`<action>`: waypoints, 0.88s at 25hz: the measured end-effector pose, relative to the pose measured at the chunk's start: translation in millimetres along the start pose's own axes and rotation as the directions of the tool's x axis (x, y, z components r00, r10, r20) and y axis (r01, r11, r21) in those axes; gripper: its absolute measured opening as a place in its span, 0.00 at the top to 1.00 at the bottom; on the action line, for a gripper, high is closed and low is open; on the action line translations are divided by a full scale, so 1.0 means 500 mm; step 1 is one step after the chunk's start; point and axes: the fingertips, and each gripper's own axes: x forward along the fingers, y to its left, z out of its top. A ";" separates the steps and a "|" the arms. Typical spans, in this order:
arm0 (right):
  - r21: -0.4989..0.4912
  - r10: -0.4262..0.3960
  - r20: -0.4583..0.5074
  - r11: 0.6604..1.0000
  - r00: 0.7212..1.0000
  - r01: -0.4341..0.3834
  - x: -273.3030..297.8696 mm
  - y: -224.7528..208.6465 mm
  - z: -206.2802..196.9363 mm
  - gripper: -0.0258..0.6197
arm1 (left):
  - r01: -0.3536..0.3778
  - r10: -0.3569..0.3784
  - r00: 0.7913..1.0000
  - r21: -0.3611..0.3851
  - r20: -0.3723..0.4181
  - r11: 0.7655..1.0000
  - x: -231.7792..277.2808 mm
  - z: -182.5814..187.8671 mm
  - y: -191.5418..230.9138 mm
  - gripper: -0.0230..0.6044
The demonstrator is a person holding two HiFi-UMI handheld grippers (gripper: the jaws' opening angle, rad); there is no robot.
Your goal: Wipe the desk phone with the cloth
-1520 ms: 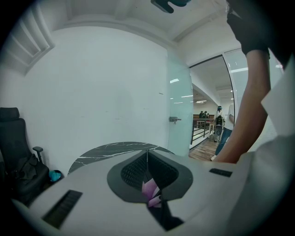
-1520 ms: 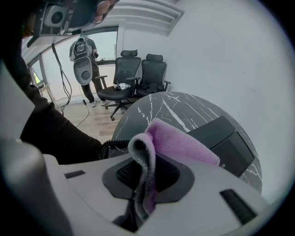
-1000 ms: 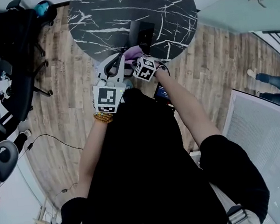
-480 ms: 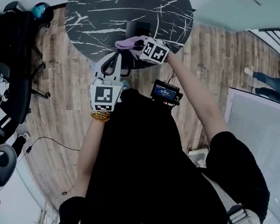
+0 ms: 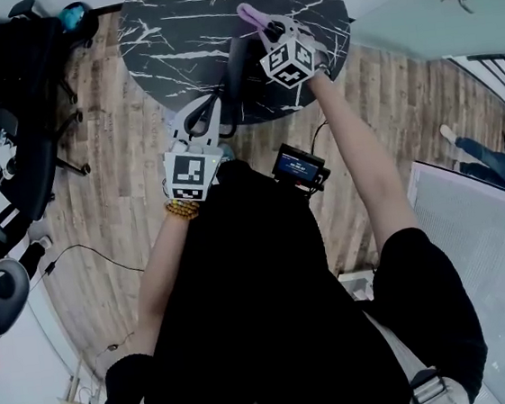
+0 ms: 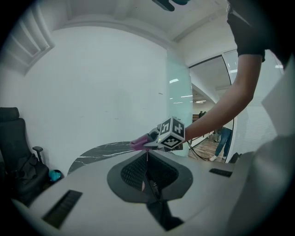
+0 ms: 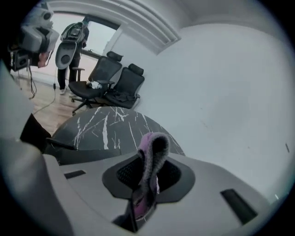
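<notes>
Judging by how things lie, we count the wiping as unfinished: our right claw (image 5: 271,33) is pinched on the purple cloth (image 5: 252,14), lifted over the table (image 5: 169,25) and apart from the dark desk phone (image 5: 239,67) by the near edge. We cannot tell how much of the phone has been cleaned. Our left claw (image 6: 147,161) is closed on nothing, short of that edge. The round top is black marble with white veins, and around it are a wood-plank floor (image 5: 125,193), black office chairs (image 5: 3,80) and pale walls.
</notes>
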 end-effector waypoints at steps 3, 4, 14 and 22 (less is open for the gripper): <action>-0.044 -0.002 -0.053 0.999 0.999 0.000 0.021 0.031 -0.028 0.86 | -0.004 0.004 1.000 -0.003 -0.006 1.000 0.001 -0.003 0.003 0.93; -0.051 0.020 -0.074 0.998 0.997 -0.024 0.030 0.052 -0.040 0.86 | -0.005 0.005 1.000 -0.004 -0.007 1.000 0.000 -0.003 0.003 0.93; -0.014 0.188 -0.180 0.981 0.966 -0.193 0.069 0.176 -0.104 0.86 | -0.011 0.011 1.000 -0.011 -0.021 1.000 0.001 -0.013 0.010 0.93; 0.057 0.231 -0.173 0.973 0.958 -0.224 0.069 0.187 -0.105 0.85 | -0.002 0.002 1.000 -0.013 -0.022 1.000 0.010 -0.013 0.004 0.93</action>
